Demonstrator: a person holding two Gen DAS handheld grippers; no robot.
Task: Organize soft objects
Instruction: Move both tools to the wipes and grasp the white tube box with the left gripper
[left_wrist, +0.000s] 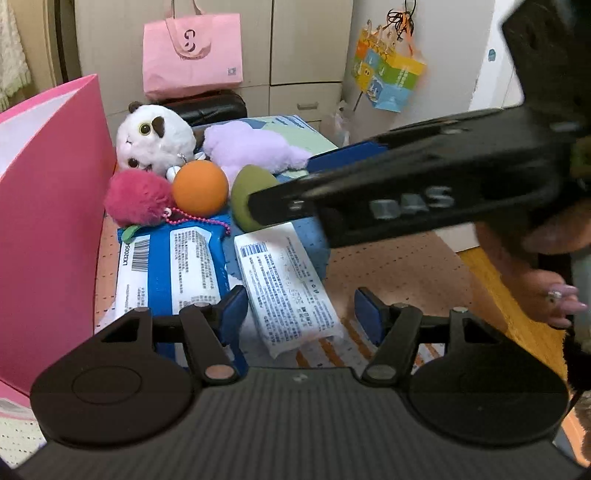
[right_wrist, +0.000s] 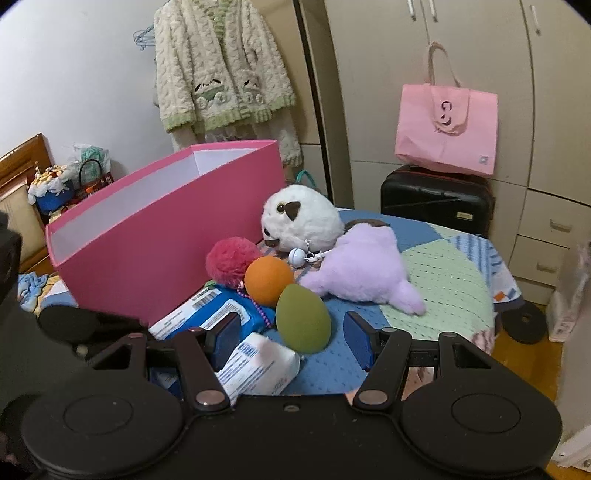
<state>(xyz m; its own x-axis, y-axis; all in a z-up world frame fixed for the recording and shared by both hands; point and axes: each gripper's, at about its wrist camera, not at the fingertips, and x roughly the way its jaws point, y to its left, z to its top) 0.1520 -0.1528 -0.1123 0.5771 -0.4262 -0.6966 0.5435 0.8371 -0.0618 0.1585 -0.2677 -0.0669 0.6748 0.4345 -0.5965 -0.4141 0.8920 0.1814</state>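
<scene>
Toys cluster beside the pink box (right_wrist: 159, 236): a red pompom (right_wrist: 231, 260) touching its wall, an orange ball (right_wrist: 267, 280) next, then a green egg (right_wrist: 303, 319), with a white plush (right_wrist: 301, 221) and purple plush (right_wrist: 364, 269) behind. Just in front of the box lie a blue wipes pack (left_wrist: 173, 266) and a white tissue pack (left_wrist: 288, 288). The left gripper (left_wrist: 301, 310) straddles the tissue pack, partly open, pads not pressing. The right gripper (right_wrist: 291, 338) is open around the egg, holding nothing.
</scene>
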